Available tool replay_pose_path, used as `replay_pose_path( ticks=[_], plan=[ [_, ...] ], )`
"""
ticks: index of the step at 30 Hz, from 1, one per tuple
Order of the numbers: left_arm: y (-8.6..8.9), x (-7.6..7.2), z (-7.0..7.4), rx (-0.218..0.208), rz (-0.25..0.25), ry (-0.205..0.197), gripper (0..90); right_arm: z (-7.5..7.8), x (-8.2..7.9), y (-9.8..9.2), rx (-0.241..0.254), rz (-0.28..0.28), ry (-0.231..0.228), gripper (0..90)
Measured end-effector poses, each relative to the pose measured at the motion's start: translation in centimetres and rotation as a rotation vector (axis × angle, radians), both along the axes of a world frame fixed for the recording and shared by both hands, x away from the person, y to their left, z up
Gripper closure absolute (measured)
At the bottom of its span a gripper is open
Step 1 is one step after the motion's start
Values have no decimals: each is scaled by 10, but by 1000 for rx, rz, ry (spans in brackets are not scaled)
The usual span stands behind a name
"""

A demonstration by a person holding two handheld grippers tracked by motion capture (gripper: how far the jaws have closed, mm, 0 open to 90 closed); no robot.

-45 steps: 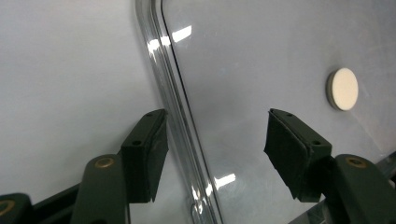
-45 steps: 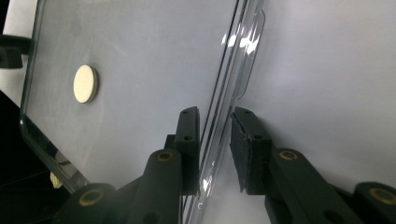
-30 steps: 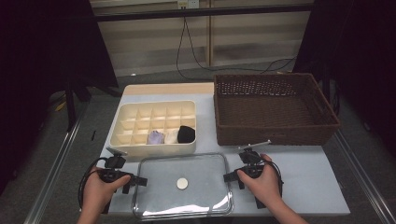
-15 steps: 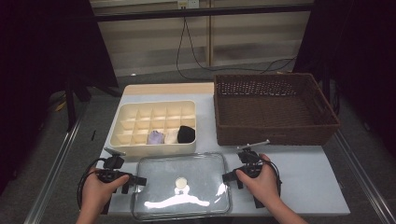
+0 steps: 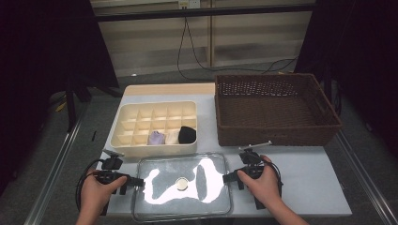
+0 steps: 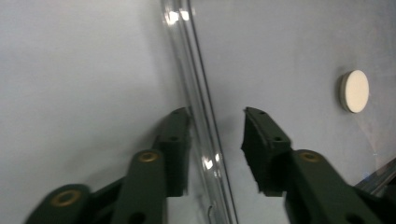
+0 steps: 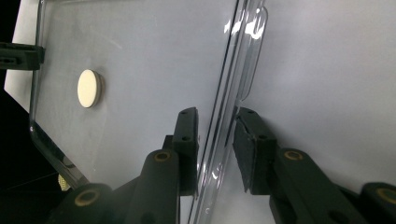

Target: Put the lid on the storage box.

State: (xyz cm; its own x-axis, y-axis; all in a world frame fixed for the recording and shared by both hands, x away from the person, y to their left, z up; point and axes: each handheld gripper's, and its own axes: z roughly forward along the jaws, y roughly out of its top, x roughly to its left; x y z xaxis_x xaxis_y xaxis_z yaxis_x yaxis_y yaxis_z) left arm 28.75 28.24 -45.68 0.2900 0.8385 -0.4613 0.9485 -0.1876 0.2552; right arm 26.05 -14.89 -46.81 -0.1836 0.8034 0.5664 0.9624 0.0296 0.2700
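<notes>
- Far left on the table: the left gripper sits level at the left rim of the clear lid, held by the person's left hand.
- In the left gripper view the jaws straddle that rim. They have just been closing, with the lid's edge between them; one pad looks to be against the plastic, the other stands off with a visible gap. So no grip yet, the jaws are apart around the edge.
- Moving to the middle: the lid lies flat at the near edge of the table, just in front of the white divided box, with a small round knob at its centre and lamp glare across it.
- That box carries a few small bundles in its front row, one pale purple, one black; what they are I cannot tell.
- Right side: the right gripper meets the lid's right rim. In the right gripper view its jaws sit tight on either side of the rim, close to the tab, and appear clamped on it.
- Far right, the brown wicker basket stands apart, not involved.
- My read: this is the two-handed pick-up of the lid, right side secured, left side being secured.
- Next calls for the left jaws to close fully, then an even lift on both sides and a carry forward over the box, keeping the lid level.
</notes>
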Motion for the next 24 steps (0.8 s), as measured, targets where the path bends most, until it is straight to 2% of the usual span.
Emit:
replay_pose_path(
  ticks=[1,5,8,9,10,12,13,14,15,17,24],
  plan=[
    [3,1,-1,-18,15,3,648,0,0,0,1,4,-3,709],
    [4,1,-3,-31,22,5,671,0,1,0,8,8,3,707],
    [2,0,-2,-17,23,4,649,-1,2,0,13,4,5,705],
    [1,2,-1,-2,14,19,649,-1,2,0,11,1,4,703],
    [-1,3,-1,-10,29,30,650,-1,1,1,11,2,4,700],
    [2,4,-2,-10,20,33,661,-1,1,1,13,2,4,701],
    [5,4,-4,-45,52,43,670,-1,1,1,16,2,4,700],
    [8,3,-5,-66,61,48,679,-1,2,1,15,3,5,700],
    [10,2,-8,-87,82,38,685,-1,2,1,14,3,6,700],
    [12,0,-8,-94,92,32,696,-2,3,1,20,4,9,701],
    [9,0,-6,-76,83,31,694,-2,2,0,32,2,4,704]
  ],
)
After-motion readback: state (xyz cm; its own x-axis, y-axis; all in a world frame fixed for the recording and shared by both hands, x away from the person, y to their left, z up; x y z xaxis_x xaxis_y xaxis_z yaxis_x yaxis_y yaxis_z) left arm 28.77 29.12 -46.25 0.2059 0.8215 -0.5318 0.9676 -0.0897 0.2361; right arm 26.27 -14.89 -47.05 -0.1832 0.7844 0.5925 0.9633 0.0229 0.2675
